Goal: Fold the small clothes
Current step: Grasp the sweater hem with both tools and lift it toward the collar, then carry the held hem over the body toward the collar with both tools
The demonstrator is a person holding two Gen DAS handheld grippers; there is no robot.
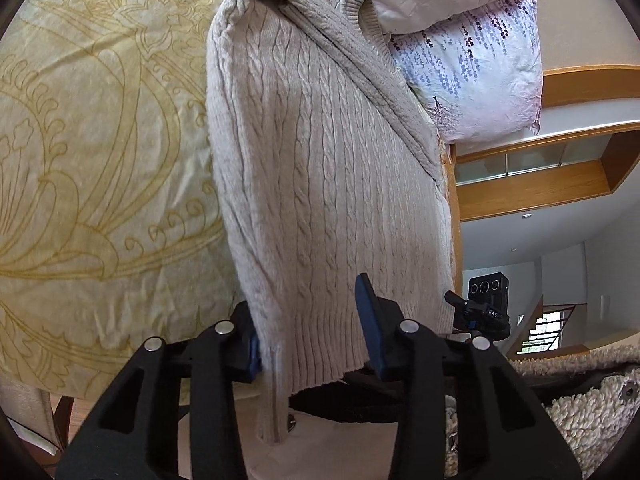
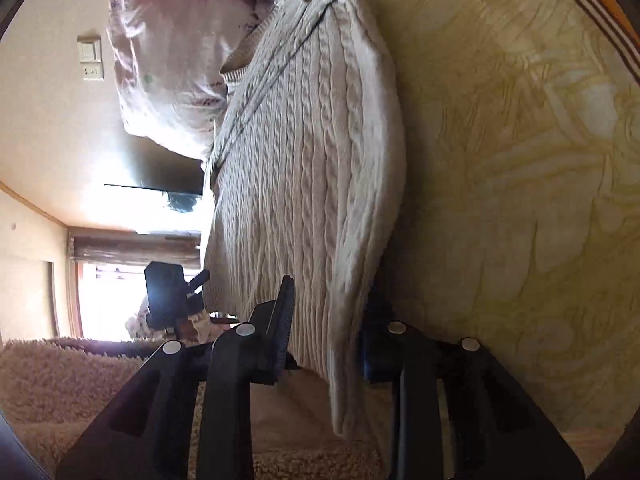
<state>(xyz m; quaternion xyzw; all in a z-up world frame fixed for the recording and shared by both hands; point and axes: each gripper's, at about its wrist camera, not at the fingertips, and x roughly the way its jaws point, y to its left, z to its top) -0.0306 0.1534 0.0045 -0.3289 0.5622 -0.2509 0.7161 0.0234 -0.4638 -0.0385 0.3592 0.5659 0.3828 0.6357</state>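
Note:
A beige cable-knit sweater [image 1: 316, 168] lies lengthwise on a yellow patterned bed sheet [image 1: 100, 140], its sleeve folded across the body. Its ribbed hem hangs over the bed edge between the fingers of my left gripper [image 1: 312, 336], whose jaws stand apart around the hem corner. In the right wrist view the same sweater [image 2: 304, 160] runs up the frame, and its other hem corner sits between the spread fingers of my right gripper [image 2: 324, 328]. Neither gripper visibly pinches the fabric.
A floral pillow [image 1: 472, 60] lies at the sweater's collar end and also shows in the right wrist view [image 2: 168, 60]. A fluffy cream fleece garment [image 1: 580, 392] is at the lower right. A camera on a stand [image 1: 486, 304] is beyond the bed edge.

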